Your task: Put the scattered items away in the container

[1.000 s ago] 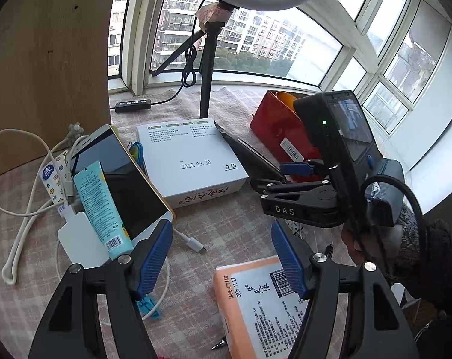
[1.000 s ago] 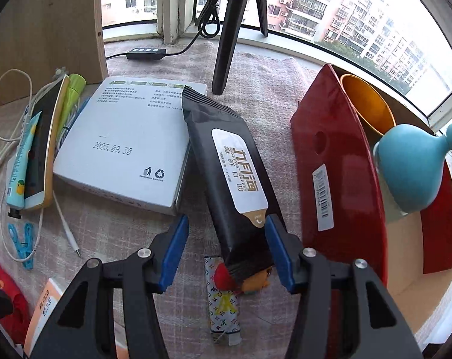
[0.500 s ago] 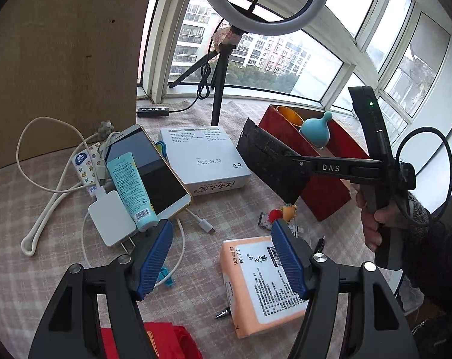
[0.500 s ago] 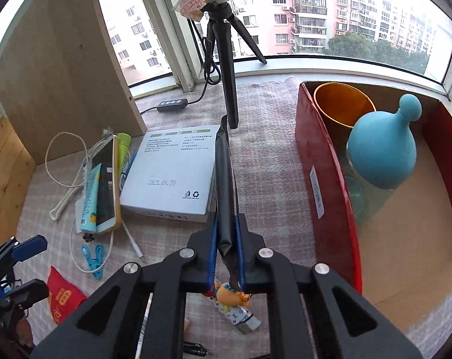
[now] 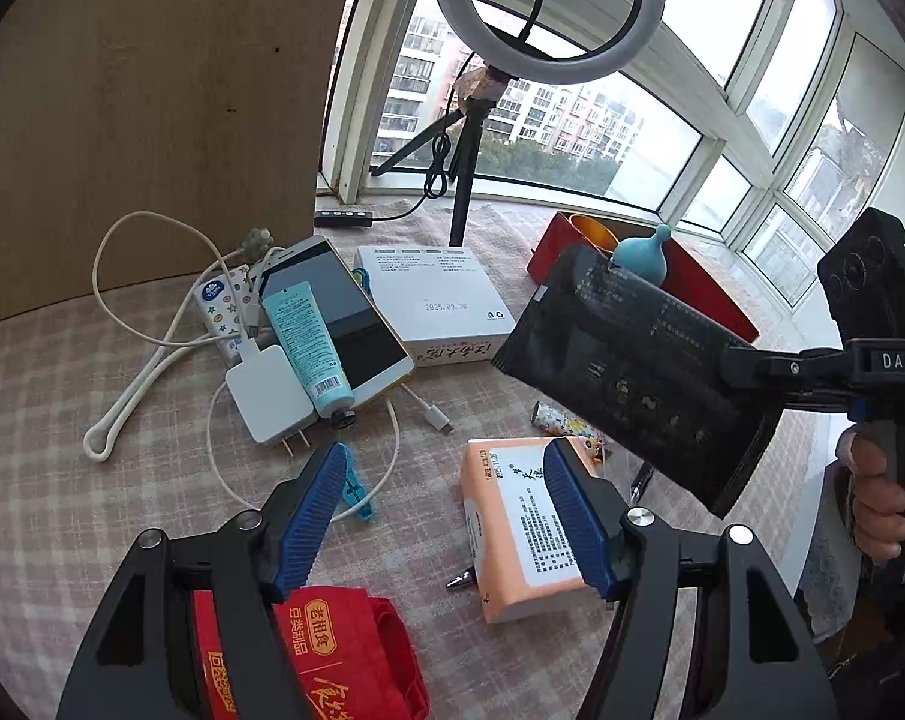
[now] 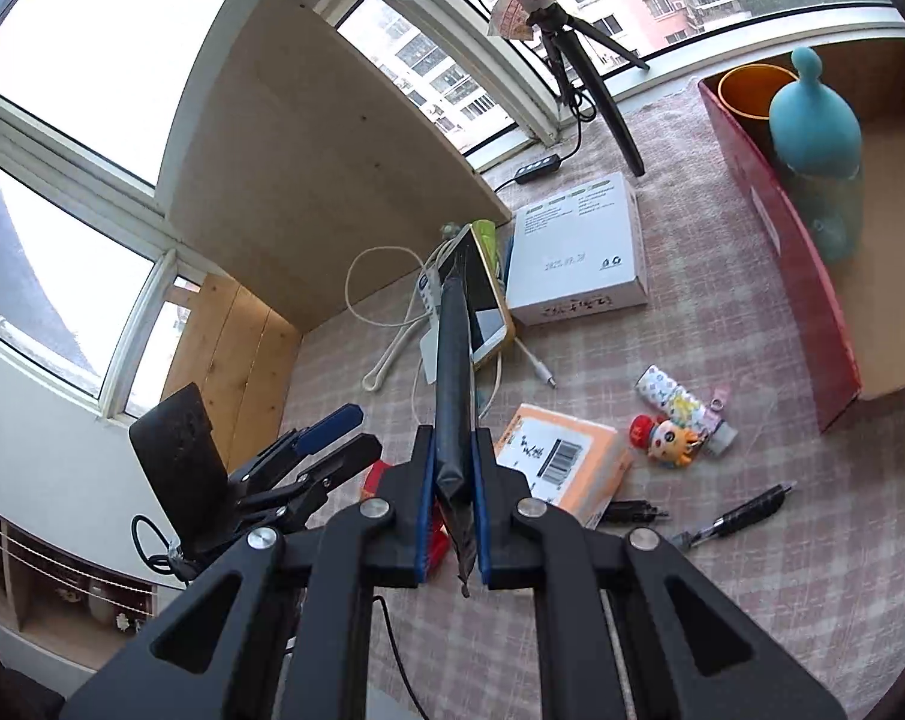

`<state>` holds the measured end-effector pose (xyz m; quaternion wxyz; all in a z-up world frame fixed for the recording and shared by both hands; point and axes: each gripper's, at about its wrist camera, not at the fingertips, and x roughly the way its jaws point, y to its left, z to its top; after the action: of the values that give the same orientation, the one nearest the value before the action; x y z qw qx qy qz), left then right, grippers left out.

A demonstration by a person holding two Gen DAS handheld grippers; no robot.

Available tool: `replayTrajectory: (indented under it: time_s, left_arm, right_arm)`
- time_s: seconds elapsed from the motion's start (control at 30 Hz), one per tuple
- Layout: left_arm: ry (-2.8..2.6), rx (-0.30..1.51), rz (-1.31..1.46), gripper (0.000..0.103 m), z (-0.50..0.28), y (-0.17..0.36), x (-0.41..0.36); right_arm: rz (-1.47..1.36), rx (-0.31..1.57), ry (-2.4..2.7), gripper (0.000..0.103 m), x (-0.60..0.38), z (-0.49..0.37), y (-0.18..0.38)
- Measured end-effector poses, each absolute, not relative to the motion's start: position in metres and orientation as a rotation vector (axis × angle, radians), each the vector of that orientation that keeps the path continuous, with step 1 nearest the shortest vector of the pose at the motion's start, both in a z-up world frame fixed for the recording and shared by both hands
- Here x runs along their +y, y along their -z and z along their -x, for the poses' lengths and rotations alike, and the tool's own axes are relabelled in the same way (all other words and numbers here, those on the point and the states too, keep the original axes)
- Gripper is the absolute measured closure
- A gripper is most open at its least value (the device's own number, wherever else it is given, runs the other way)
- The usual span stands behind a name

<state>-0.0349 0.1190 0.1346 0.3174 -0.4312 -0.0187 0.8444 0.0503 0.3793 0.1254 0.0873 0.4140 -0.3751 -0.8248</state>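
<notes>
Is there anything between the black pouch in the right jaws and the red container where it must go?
Nothing visible blocks it. The black pouch is held in the air by the right gripper. Inside the red container, the blue bottle and orange cup fill the far end.

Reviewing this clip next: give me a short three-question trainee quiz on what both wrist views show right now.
1. True or false: the right gripper is shut on the black pouch.
2. Which is already inside the red container? A) the orange tissue pack B) the blue bottle C) the phone
3. Fill in: the left gripper is ____ and holds nothing.

Key: 1 true; 2 B; 3 open.
</notes>
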Motion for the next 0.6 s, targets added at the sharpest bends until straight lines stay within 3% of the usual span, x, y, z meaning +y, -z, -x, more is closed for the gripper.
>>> replayTrajectory:
  time_s: [0.2,0.3,0.37,0.6]
  left_arm:
    - [-2.234,-0.044,1.132,0.038,0.028,-0.138,0.112]
    - [-2.235,-0.043,1.138,0.038,0.028,-0.137,0.11]
    - [-2.231,-0.038,1.141,0.038,0.029,-0.136,0.113]
    - [-2.196,-0.001,1.146,0.038,0.046,-0.129,0.141]
  right_arm:
    - [-1.319,-1.106,2.328,0.092,0.342,-0.048,-0.096]
    - [-1.407,-1.013,2.312,0.085,0.329,-0.044,-0.087]
    - [-1.398,-0.985,2.35,0.068,0.331,-0.046,-0.089]
    - [-1.322,-0.914,2.7,0.067,0.384,-0.039,-0.114]
